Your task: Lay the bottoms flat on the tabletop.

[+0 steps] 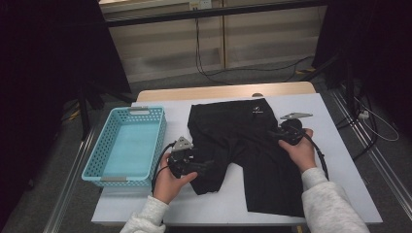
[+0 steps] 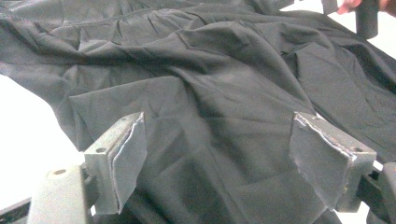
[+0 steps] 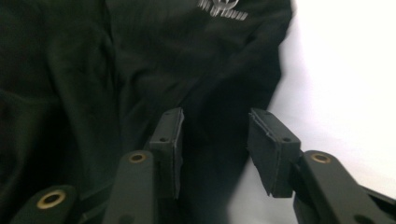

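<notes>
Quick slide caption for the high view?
Both tools, left and right, open over black shorts beside a blue basket.

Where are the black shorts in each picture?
High view: the black shorts lie spread across the middle of the white table, right of the blue basket.
Left gripper view: they spread behind and between the open jaws.
Right gripper view: they cover the left and middle.
Shared landmark: the white table.

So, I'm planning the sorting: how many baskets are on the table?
1: a light blue perforated plastic basket sits at the white table's left edge, beside the black fabric shorts.
</notes>
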{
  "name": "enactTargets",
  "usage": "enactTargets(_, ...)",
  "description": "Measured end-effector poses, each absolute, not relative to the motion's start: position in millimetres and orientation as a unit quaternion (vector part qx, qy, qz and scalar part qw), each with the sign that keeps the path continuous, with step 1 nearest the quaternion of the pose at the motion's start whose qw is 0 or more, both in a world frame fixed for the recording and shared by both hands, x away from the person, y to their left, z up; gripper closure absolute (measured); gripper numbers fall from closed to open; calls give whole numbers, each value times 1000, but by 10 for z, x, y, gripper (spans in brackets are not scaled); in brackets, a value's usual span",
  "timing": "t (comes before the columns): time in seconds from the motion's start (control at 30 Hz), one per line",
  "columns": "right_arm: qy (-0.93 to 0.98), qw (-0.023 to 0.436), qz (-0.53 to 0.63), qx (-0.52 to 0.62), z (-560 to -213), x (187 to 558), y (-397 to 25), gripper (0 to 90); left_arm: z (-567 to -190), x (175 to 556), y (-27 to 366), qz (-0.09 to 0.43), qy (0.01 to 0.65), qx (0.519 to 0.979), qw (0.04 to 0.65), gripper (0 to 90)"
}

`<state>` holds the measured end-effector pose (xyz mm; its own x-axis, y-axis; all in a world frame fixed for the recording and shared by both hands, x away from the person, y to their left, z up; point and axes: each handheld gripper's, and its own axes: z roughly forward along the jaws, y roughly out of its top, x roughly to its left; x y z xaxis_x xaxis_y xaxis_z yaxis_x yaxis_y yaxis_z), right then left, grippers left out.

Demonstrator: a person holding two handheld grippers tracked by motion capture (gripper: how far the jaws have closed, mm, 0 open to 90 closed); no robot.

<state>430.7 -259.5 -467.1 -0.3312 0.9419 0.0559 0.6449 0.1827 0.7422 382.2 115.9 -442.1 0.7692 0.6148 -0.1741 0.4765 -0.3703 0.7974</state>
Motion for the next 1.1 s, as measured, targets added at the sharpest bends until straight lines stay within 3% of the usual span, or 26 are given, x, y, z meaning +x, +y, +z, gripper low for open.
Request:
enactTargets(0.2,744,220,339,533,-4654,4343,-2589,876,-4442,3814,1146,77,328,827,450,197)
enactTargets(0.27,731,201,356,547,-4665,4356,-2670,889,-4430,3814,1147,77,328,827,450,197)
enactTargets(0.47,742,212,336,540,-4634,4361,-2773,898,-4410,3816,1139,80,328,824,454,196)
enactTargets(0.83,706,235,338,576,-4649,4366,-3051,877,-4431,3819,1137,78,328,827,450,195)
enactTargets(0.87,706,240,336,576,-4649,4359,-3053,845,-4429,3820,1140,78,329,826,451,195)
enactTargets(0.93,699,233,344,582,-4641,4341,-3050,695,-4424,3823,1148,79,329,826,451,193)
enactTargets(1.1,706,227,357,569,-4569,4176,-2983,556,-4422,3830,1170,82,329,826,450,193)
